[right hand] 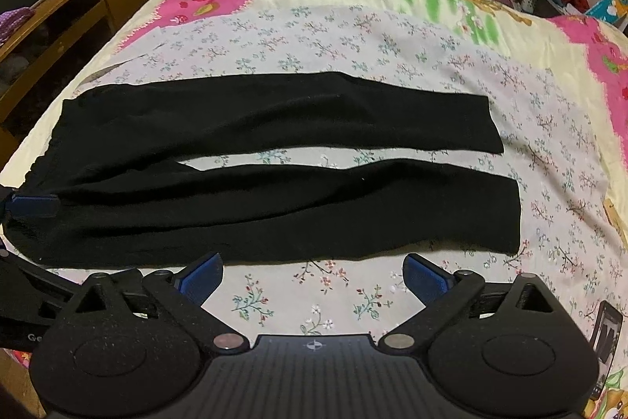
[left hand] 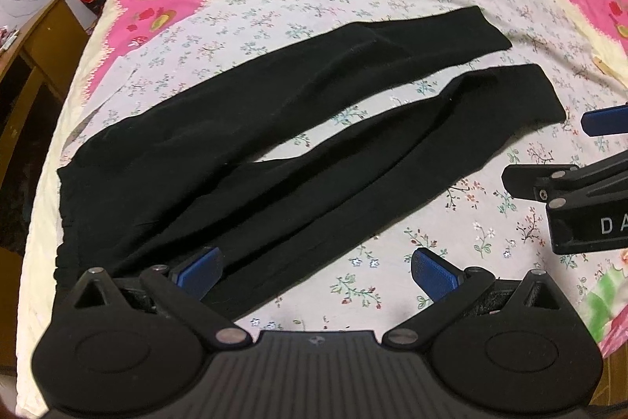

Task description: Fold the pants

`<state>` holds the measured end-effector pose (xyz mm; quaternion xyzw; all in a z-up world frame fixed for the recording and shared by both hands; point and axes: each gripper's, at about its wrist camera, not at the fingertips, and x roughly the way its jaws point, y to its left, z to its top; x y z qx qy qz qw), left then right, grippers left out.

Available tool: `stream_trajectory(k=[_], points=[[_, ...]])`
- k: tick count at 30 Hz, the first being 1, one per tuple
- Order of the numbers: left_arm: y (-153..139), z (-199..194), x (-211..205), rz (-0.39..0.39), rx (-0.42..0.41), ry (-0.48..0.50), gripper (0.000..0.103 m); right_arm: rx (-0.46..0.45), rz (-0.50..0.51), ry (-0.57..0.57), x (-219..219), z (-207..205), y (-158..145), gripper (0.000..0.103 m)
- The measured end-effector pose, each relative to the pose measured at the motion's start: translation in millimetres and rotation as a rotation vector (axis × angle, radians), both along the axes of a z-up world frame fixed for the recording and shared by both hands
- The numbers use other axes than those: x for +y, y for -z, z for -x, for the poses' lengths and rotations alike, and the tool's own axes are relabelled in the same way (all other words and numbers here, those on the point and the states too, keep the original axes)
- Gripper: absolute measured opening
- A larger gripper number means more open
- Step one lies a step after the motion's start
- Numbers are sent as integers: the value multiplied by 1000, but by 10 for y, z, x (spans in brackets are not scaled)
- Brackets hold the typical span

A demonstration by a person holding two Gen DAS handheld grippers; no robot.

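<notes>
Two open tools, left tool (left hand: 316, 271) and right tool (right hand: 313, 275), hovered empty at the near edge of the floral-sheeted bed (right hand: 392, 38), where soft, limp black fabric pants (right hand: 274, 163) lay flat; the nearer leg's hem and waistband looked the best places to pinch.

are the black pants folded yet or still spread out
Spread out, not folded: the black pants lie flat on the floral bedsheet, both legs side by side with a strip of sheet showing between them.
</notes>
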<state>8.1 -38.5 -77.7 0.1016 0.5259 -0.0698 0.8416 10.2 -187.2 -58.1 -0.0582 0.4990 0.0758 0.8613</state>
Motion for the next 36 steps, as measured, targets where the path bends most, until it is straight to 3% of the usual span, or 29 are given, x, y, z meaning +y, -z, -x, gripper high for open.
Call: stream_trajectory(k=[10,20,26,33,36], points=[[341,-228,-406,6,47,47,103,36,15,57,-455,-187,278,83],[717,-517,-957,12,24,89,103,9,112,208,-1419,-631,621,80],[931,-611,-1262,36,29,107,103,-2,140,222,-1889,-850,839,77],[1023,-632,-1553,35,-9,125,103,6,75,177,-2149,-1047,1032,74],[1046,-634,-1619,44,-3,121,103,50,9,150,-2195,-1100,1097,66]])
